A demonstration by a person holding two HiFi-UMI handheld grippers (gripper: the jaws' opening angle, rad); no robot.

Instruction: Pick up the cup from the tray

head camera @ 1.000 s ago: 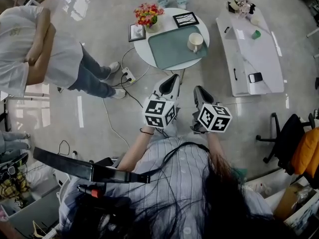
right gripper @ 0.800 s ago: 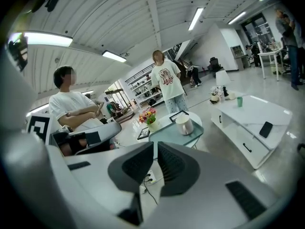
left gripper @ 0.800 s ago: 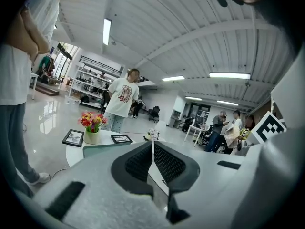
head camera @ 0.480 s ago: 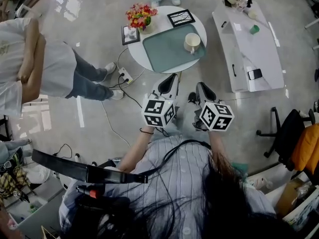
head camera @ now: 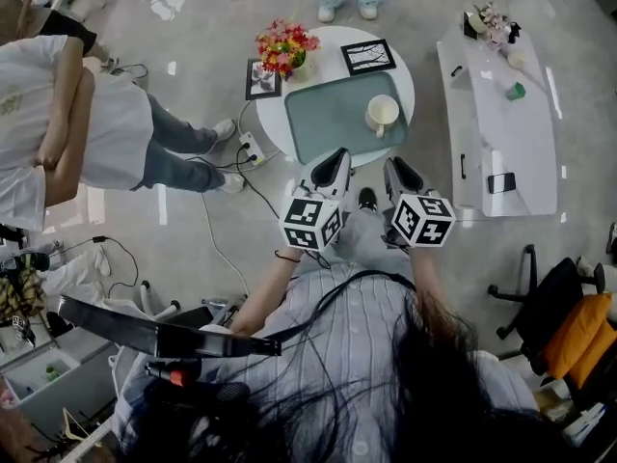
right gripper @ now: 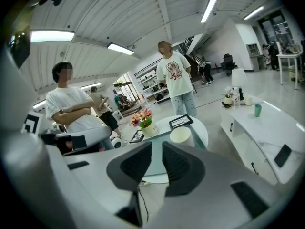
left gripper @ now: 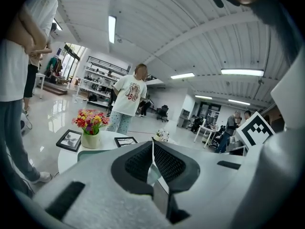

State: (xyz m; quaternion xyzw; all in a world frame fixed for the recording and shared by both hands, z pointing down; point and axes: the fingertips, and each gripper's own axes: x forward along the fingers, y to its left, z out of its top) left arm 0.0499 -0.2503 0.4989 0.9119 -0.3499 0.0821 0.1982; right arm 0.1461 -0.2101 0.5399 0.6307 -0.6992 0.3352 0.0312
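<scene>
Cream cup (head camera: 383, 114), upright, on teal tray (head camera: 328, 123)

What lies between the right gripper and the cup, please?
In the head view, only bare tray and the table's near rim separate the right gripper from the cup.

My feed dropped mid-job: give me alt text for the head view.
A cream cup stands on a green tray on a round white table; the left tongs and right tongs, shut and empty, hover short of it.
</scene>
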